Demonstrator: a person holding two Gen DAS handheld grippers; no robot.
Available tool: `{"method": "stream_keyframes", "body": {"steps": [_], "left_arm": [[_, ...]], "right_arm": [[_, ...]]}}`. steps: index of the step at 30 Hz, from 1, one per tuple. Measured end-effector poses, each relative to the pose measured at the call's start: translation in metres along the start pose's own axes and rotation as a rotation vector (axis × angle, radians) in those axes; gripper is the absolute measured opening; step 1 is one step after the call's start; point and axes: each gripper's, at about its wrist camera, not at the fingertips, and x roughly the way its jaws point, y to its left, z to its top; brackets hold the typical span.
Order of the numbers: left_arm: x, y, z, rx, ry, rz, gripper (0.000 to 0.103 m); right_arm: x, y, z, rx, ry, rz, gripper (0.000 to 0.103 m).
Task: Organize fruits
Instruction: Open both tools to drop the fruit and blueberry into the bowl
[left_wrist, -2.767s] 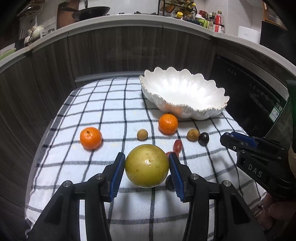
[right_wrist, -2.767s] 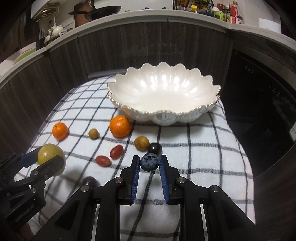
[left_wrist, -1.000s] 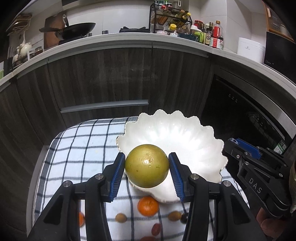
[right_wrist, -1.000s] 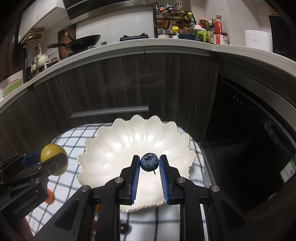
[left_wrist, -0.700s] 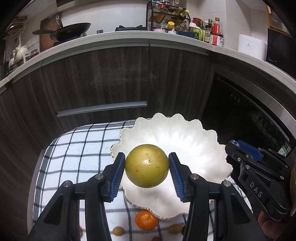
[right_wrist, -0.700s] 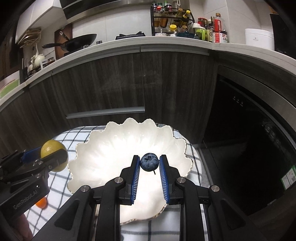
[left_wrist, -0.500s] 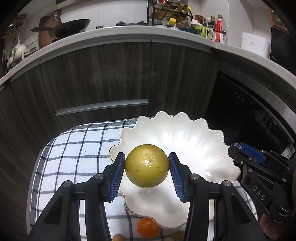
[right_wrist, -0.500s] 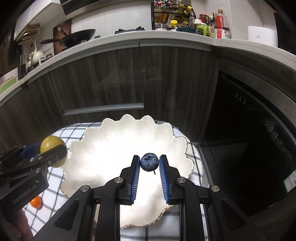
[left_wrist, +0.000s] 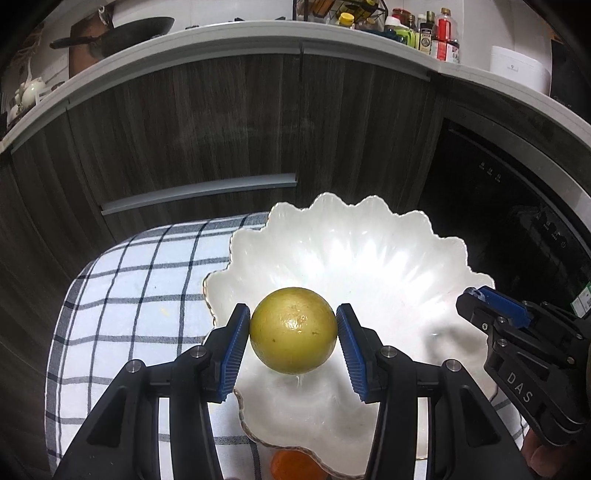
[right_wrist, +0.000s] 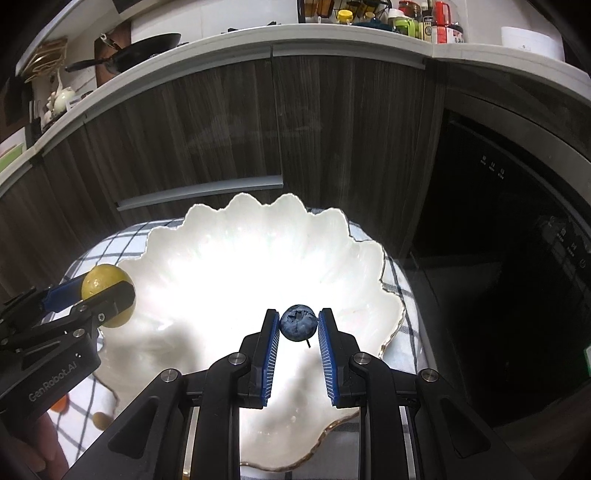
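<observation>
Crown-forward, blueberry (right_wrist: 298, 322) over bowl (right_wrist: 229, 221)

We see a round yellow-green citrus fruit (left_wrist: 293, 329) and a dark blueberry (right_wrist: 298, 322), each held in the air above the scalloped white bowl (left_wrist: 369, 258). An orange (left_wrist: 291, 469) lies just beside the bowl's near rim.

A black frying pan (left_wrist: 122, 31) sits on the grey counter (left_wrist: 221, 31). Bottles and jars (left_wrist: 424, 29) stand beside a white pot (left_wrist: 519, 72).
</observation>
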Motion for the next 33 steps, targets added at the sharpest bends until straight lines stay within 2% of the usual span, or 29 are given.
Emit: {"method": "stream_keyframes", "body": {"steps": [9, 10, 11, 12, 14, 15, 20, 25, 33], "left_arm": [[0.008, -0.004, -0.004, 0.012, 0.052, 0.025, 0.048], [0.009, -0.004, -0.005, 0.009, 0.062, 0.023, 0.049], [0.009, -0.004, -0.005, 0.005, 0.065, 0.019, 0.053], [0.007, -0.004, -0.005, 0.004, 0.054, 0.022, 0.067], [0.000, -0.005, -0.004, 0.008, 0.011, 0.050, 0.087], [-0.003, -0.005, -0.003, 0.007, -0.007, 0.055, 0.092], [-0.009, 0.000, 0.004, -0.016, -0.013, 0.055, 0.093], [-0.018, 0.005, 0.006, -0.039, -0.026, 0.053, 0.096], [-0.042, 0.008, 0.007, -0.037, -0.074, 0.071, 0.097]], "right_arm": [[0.003, -0.001, -0.001, 0.011, 0.007, -0.005, 0.025], [0.004, -0.002, -0.001, 0.015, 0.010, -0.005, 0.032], [0.004, -0.004, -0.001, 0.023, 0.014, -0.005, 0.043], [0.004, -0.005, -0.001, 0.032, 0.019, -0.008, 0.049], [0.002, -0.008, -0.001, 0.046, 0.011, -0.004, 0.062], [0.000, -0.009, -0.001, 0.044, 0.007, -0.010, 0.065], [-0.010, -0.010, 0.001, 0.037, -0.025, -0.046, 0.079], [-0.020, -0.010, 0.004, 0.042, -0.046, -0.085, 0.085], [-0.040, -0.004, 0.007, 0.042, -0.075, -0.086, 0.085]]}}
